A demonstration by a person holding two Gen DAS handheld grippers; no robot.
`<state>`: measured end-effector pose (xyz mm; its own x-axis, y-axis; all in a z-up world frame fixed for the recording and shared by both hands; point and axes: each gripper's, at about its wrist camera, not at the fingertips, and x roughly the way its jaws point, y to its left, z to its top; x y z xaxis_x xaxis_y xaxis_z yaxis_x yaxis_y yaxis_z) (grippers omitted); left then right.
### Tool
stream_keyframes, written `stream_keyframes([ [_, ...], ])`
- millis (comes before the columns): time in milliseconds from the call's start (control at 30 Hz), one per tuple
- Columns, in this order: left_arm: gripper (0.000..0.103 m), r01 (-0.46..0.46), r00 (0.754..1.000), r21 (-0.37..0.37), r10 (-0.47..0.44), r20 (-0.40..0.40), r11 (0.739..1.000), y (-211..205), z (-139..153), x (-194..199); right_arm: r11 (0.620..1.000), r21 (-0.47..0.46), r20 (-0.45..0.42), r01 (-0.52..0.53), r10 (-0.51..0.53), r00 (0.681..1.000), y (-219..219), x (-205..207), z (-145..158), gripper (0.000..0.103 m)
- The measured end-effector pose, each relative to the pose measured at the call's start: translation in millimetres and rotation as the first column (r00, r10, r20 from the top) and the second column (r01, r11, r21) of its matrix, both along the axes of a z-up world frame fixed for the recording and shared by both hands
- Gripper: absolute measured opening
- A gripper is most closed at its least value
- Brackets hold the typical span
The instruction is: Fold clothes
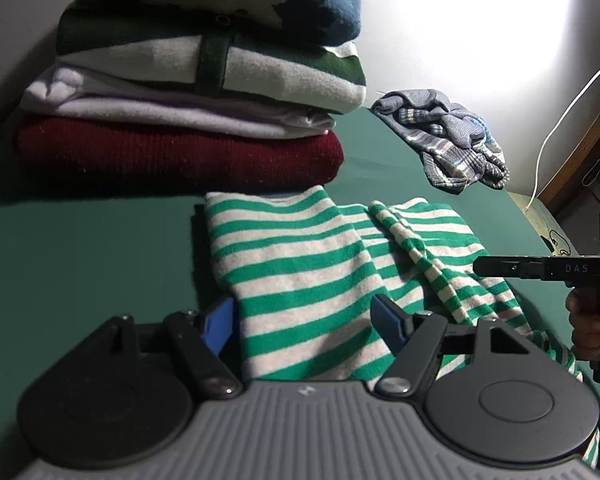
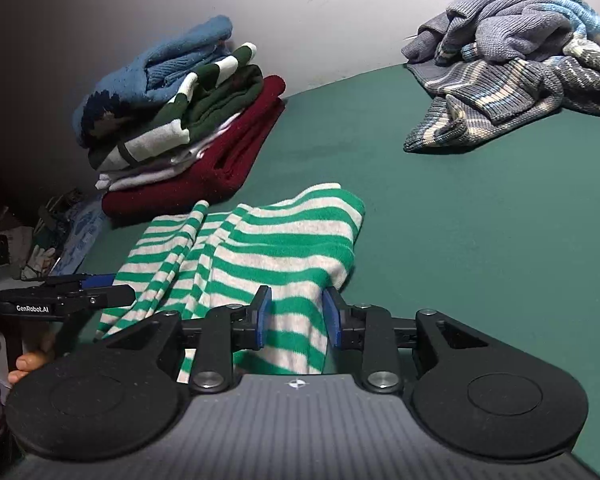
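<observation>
Table: a green-covered surface [image 2: 480, 248] set against a pale wall; it gives a flat bed for folding, and its near middle is kept for the piece in hand.
Folded stack: four finished garments [image 1: 188, 92] piled at the far left by the wall, dark red at the bottom, then pale lilac, green-and-white, and blue on top; parked out of the working area, I judge.
Waiting heap: a crumpled blue-grey knit [image 2: 520, 68] at the far right, well apart from the stack, apparently next in line.
Striped sweater: the green-and-white striped sweater [image 1: 300, 272] lies between the two piles, just in front of the stack, already doubled into a narrower band with a loose fold or sleeve along one side.
Left gripper: the left gripper [image 1: 304, 322] stands wide open over the sweater's near edge, blue pads clear of the cloth, so it holds nothing.
Right gripper: the right gripper [image 2: 298, 316] has its jaws partly apart, straddling the near corner of the sweater; the cloth runs between the pads, but they do not seem to pinch it, though the near hem is hidden under the gripper body.
Stage: a fold looks just laid down, both ends let go; the next move would be a final fold or a lift onto the stack.
</observation>
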<state>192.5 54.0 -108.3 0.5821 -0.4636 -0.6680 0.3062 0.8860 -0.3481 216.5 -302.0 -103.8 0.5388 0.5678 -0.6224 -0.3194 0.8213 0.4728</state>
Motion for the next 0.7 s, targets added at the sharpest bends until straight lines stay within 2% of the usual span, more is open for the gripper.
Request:
stream_keyframes([
  [67,0.074,0.011,1.000,-0.030,-0.011,-0.005,1.000,4,-1,9,0.999,0.030,-0.017,-0.018,0.019,1.000,-1,13,-1,0.030],
  [167,0.085,0.033,0.999,-0.079,-0.034,-0.015,0.996,7,-1,21,0.998,0.043,-0.019,-0.051,0.051,0.998,1,29,-2,0.029],
  [300,0.096,0.076,0.997,-0.049,-0.076,0.007,0.996,-3,-1,31,0.999,0.038,-0.001,-0.028,0.028,1.000,7,49,-1,0.029],
  [400,0.097,0.083,0.997,-0.044,-0.083,0.010,0.996,-5,-2,36,0.997,0.047,0.004,-0.058,0.058,0.998,13,63,-2,0.031],
  [500,0.096,0.042,0.999,-0.114,-0.046,-0.027,0.993,9,-2,43,0.991,0.066,-0.015,-0.116,0.117,0.993,14,74,-3,0.031],
  [600,0.095,-0.011,0.999,-0.137,0.006,-0.033,0.990,24,-3,48,0.987,0.066,-0.023,-0.149,0.151,0.988,11,79,-3,0.027],
  [700,0.095,-0.011,1.000,-0.139,0.008,-0.024,0.990,26,-4,57,0.984,0.064,-0.028,-0.169,0.171,0.985,9,82,-3,0.023],
])
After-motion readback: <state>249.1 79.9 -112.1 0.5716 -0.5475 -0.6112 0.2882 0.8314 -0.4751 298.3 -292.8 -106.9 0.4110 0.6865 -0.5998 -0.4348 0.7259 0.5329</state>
